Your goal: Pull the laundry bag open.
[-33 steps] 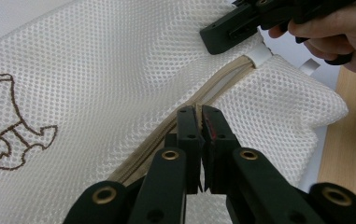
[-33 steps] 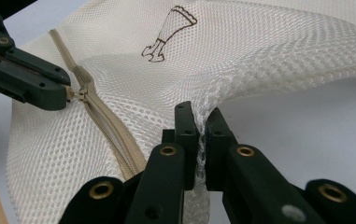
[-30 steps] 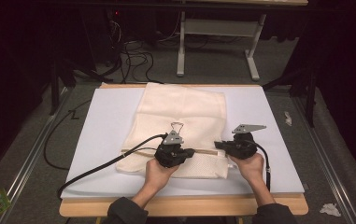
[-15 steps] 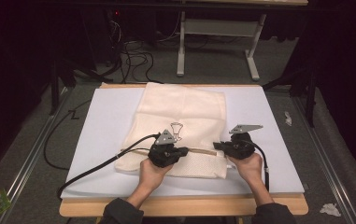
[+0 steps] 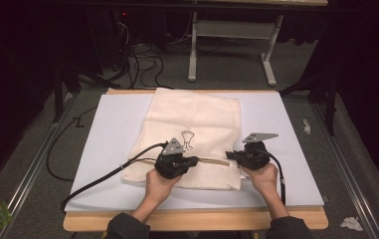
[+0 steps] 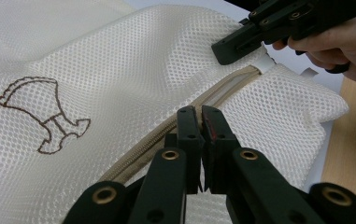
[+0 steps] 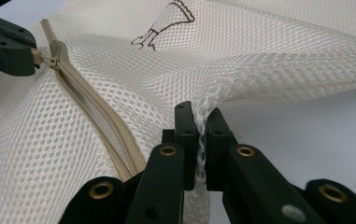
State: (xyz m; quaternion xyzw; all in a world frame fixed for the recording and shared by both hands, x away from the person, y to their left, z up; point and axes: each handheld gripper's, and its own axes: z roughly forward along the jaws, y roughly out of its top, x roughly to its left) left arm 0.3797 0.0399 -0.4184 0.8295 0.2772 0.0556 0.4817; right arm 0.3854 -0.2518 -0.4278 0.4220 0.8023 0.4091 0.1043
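The left gripper [image 6: 201, 116] has its two black jaws pressed together on the small beige pull of the zipper [image 6: 198, 117], which the right gripper view shows as a tab pinched at the tip of the far gripper [image 7: 32, 57]. From that point the beige zipper line [image 6: 222, 88] runs ahead of the left gripper across the cream mesh laundry bag [image 6: 119, 65], up to the spot where the other gripper [image 6: 227, 46] bites the bag's edge. To the left of the left gripper's jaws, a brown outline drawing [image 6: 42, 114] is stitched into the mesh.

The right gripper [image 7: 201, 121] is likewise closed, pinching a bunched fold of the mesh bag [image 7: 259, 60] at its edge, so the fabric puckers just above the jaws. The zipper [image 7: 96, 119] lies to the left of those jaws, partly parted, and climbs away toward the left gripper.

In the high view both grippers, the left [image 5: 193, 161] and the right [image 5: 229, 155], sit low over the near end of the bag [image 5: 197, 114], facing each other along the zipper, each in a hand [image 5: 159, 184]. The bag lies flat on a white sheet [image 5: 102, 139] covering the wooden table [image 5: 187, 221].
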